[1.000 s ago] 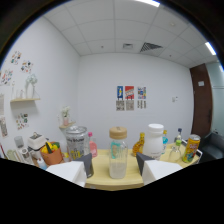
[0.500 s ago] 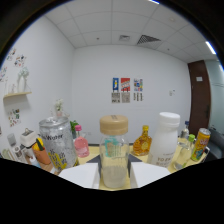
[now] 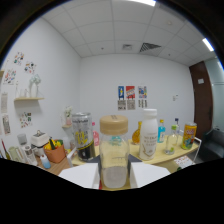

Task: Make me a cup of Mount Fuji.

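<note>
Claw [image 3: 114, 176] spread around clear jar [image 3: 114, 152] (tan lid), gaps both sides; white bottle [image 3: 148, 134] far right on counter [image 3: 165, 156].

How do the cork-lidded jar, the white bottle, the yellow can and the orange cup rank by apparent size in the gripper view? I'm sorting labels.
1. Cork-lidded jar, nearest, between the open fingers.
2. White bottle.
3. Yellow can and orange cup look alike; unranked.

The handheld gripper [image 3: 114, 176] points level and forward, its two pale fingers [image 3: 80, 176] spread at the foot of the view. A cork-lidded clear bottle [image 3: 113, 152] stands upright between them, each inner edge close against its sides; whether they actually press on it cannot be made out.
</note>
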A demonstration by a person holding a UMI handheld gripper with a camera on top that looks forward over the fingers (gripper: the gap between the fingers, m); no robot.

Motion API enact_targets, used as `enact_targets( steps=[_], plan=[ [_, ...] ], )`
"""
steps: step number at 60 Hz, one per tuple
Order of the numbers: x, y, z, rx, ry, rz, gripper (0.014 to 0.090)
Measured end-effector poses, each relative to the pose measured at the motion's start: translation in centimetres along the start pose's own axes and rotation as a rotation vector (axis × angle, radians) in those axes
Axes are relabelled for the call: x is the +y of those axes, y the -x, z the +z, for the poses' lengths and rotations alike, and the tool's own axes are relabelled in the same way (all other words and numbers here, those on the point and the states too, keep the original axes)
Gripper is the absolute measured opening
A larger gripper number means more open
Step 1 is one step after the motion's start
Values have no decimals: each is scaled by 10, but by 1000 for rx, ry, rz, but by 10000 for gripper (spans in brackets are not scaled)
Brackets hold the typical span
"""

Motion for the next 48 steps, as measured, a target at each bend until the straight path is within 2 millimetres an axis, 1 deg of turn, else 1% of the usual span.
enact_targets(
  steps=[2,3,8,14,23,30,34,38,43,48],
  plan=[
    [19,-2,-6,0,15,7,410],
    [26,2,-8,1,26,9,409],
    [73,4,-19,4,74,24,410],
    [131,2,-24,13,130,25,409],
    [209,-4,-23,38,194,129,410],
    [255,-12,-16,55,236,219,410],
    [273,-14,-13,53,260,299,410],
    [284,-17,-10,54,271,399,409],
    [289,-16,-7,34,275,567,409],
    [286,-11,-5,-4,264,777,410]
  ],
)
